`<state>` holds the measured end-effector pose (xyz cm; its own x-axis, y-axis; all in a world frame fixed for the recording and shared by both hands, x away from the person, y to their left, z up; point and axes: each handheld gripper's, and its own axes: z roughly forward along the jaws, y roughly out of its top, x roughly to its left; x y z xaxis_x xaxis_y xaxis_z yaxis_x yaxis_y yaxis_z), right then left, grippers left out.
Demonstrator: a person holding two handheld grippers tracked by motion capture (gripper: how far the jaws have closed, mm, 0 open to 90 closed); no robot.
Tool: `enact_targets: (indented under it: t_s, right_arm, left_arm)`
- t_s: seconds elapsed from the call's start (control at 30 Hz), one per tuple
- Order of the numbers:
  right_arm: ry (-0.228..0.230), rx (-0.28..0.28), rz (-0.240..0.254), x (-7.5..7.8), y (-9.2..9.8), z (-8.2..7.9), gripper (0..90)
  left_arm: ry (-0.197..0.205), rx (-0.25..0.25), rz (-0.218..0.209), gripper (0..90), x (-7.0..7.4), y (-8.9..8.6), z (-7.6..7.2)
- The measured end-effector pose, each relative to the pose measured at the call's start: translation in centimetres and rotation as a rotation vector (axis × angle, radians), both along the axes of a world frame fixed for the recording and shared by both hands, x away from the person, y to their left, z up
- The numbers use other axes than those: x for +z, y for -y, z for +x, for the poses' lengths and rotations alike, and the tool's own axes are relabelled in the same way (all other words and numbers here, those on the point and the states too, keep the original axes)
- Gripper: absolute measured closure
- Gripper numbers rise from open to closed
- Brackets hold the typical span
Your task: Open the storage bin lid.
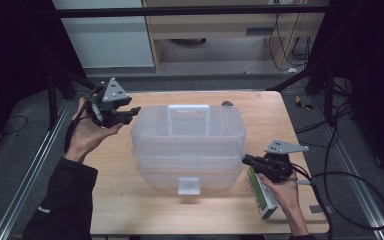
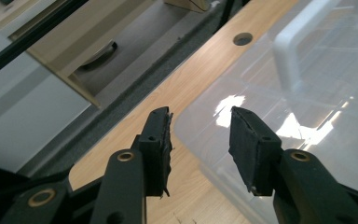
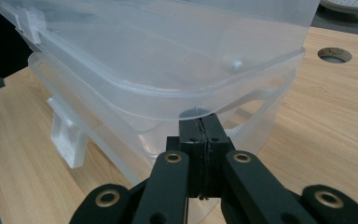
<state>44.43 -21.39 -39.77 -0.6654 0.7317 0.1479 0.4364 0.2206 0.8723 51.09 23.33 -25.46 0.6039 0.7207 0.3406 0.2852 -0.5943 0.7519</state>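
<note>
A: Nearest us, the green carton (image 1: 261,196) lies at the table's (image 1: 130,210) near right edge; how far along is the work on the clear box (image 1: 187,145) at mid-table?

B: Barely begun, I'd judge. Its lid looks seated and its front latch (image 1: 188,185) hangs loose.

A: Grippers?

B: Right gripper (image 3: 200,125), pressed together, touches the box's right lip. Left gripper (image 2: 200,135) is spread, holding nothing, over its far left corner.

A: Count?

B: One box, one handle (image 1: 188,114), one carton, two grippers.

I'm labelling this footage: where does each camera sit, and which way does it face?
High view: above the person's side, facing forward and down on the table; both hands show.
Left gripper view: on the left tongs, facing the box corner; jaws apart.
Right gripper view: on the right tongs, shut, against the box's rim.
All share the box.
</note>
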Motion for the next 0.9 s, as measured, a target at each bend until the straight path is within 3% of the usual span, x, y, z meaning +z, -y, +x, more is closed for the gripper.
enact_targets:
  t_s: [0.17, 0.37, 0.4, 0.53, 0.67, 0.8, 0.9]
  right_arm:
    - [0.0, -0.004, 0.0, 0.0, 0.0, 0.0, 89.6]
    - [-0.001, -0.004, -0.001, 0.0, 0.0, 0.0, 89.5]
    - [0.0, -0.006, 0.0, 0.0, 0.0, 0.0, 89.6]
    - [-0.001, -0.006, -0.001, 0.0, 0.0, 0.0, 89.6]
    - [0.003, -0.01, 0.002, 0.0, -0.1, -0.1, 89.6]
    - [0.004, -0.012, 0.0, 0.0, -0.1, -0.1, 89.5]
    - [0.004, -0.012, 0.001, 0.0, -0.1, -0.1, 89.5]
  left_arm:
    - [0.009, 0.058, -0.071, 62.2, -1.2, -2.0, -0.8]
    - [0.029, 0.141, -0.126, 66.1, -3.0, -4.1, -1.8]
    - [0.046, 0.143, -0.14, 67.0, -3.2, -4.3, -1.9]
    - [0.058, 0.196, -0.22, 71.5, -4.4, -5.4, -3.0]
    - [0.067, 0.219, -0.246, 75.6, -5.7, -6.2, -3.7]
    - [0.075, 0.243, -0.314, 79.5, -7.1, -6.7, -4.7]
    - [0.081, 0.243, -0.322, 82.1, -8.3, -6.6, -5.3]
